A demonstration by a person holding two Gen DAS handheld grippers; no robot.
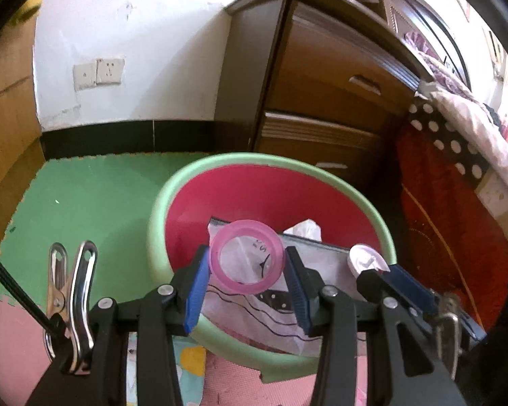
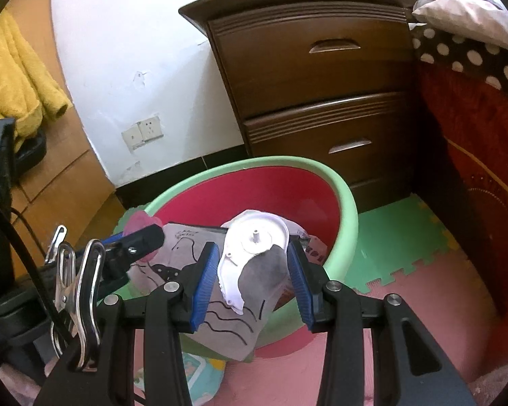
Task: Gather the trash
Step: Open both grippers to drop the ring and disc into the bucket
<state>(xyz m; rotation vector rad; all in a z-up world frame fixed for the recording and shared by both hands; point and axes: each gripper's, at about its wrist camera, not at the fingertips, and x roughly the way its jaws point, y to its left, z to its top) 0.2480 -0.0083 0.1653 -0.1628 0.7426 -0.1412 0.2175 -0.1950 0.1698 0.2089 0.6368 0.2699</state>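
A basin [image 1: 321, 169] [image 2: 350, 209] with a green rim and a red inside stands on the floor mats. In it lie a white bag [image 1: 254, 314] [image 2: 227, 318] drawn with black wavy lines and a crumpled tissue [image 1: 304, 228]. The bag hangs over the near rim. My left gripper [image 1: 248, 264] is shut on a pink ring [image 1: 220, 270], held above the basin. My right gripper [image 2: 252, 264] is shut on a white plastic disc [image 2: 254, 237], also above the basin. Each gripper appears in the other's view, the right gripper [image 1: 389, 280] to the right and the left gripper [image 2: 142, 240] to the left.
A dark wooden nightstand [image 1: 321, 101] [image 2: 315, 77] with drawers stands just behind the basin. A bed with a red cover [image 1: 440, 220] [image 2: 474, 169] is on the right. Green foam mat [image 1: 84, 196] and pink foam mat [image 2: 389, 321] cover the floor. A yellow garment [image 2: 13, 77] hangs at the left.
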